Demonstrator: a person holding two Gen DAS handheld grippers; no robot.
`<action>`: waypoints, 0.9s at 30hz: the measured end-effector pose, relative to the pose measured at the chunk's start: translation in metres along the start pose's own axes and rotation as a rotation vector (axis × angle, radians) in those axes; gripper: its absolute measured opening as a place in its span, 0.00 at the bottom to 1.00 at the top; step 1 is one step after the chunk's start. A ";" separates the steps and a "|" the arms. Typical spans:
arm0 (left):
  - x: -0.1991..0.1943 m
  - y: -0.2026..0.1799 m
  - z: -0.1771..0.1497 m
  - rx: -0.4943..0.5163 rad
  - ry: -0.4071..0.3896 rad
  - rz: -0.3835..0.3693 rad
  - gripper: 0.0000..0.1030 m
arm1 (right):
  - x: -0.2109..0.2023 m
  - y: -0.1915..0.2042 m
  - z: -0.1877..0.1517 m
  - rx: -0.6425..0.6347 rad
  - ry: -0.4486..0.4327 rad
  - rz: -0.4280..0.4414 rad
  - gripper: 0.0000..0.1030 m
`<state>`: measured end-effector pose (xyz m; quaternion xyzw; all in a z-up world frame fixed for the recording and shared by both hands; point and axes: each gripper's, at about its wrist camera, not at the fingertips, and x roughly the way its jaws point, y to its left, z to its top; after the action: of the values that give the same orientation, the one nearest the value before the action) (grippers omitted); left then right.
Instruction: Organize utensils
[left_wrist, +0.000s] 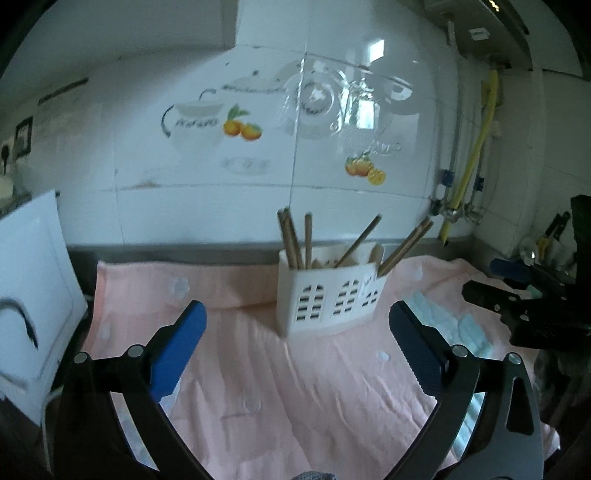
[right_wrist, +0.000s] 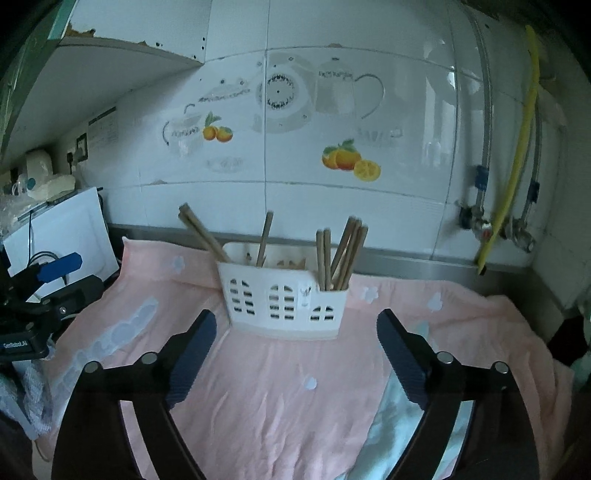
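Note:
A white slotted utensil holder (left_wrist: 328, 295) stands upright on the pink cloth (left_wrist: 280, 387) near the back wall. Several wooden chopsticks (left_wrist: 295, 240) lean in its compartments. It also shows in the right wrist view (right_wrist: 284, 295) with chopsticks (right_wrist: 343, 254) bunched in its right compartment and others to the left. My left gripper (left_wrist: 297, 325) is open and empty, in front of the holder. My right gripper (right_wrist: 295, 332) is open and empty, just in front of the holder. Each gripper shows at the edge of the other's view (left_wrist: 517, 299) (right_wrist: 40, 295).
A white board (left_wrist: 33, 280) leans at the cloth's left edge. The tiled wall runs behind the holder. A yellow hose (right_wrist: 513, 158) and valves (right_wrist: 480, 218) hang at the back right. Clutter and a socket sit at the far left (right_wrist: 44, 173).

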<state>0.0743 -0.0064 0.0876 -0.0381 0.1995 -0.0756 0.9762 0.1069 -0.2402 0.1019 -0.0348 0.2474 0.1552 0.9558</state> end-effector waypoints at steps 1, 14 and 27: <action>0.000 0.001 -0.003 -0.006 0.005 0.000 0.95 | 0.000 0.001 -0.004 0.003 0.004 0.001 0.87; -0.010 0.010 -0.029 -0.022 0.028 0.048 0.95 | -0.002 0.011 -0.034 0.025 0.009 -0.049 0.91; -0.015 0.010 -0.049 -0.021 0.059 0.072 0.95 | -0.010 0.009 -0.063 0.085 0.029 -0.054 0.92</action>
<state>0.0423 0.0038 0.0473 -0.0389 0.2302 -0.0394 0.9716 0.0664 -0.2433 0.0517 -0.0032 0.2668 0.1183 0.9565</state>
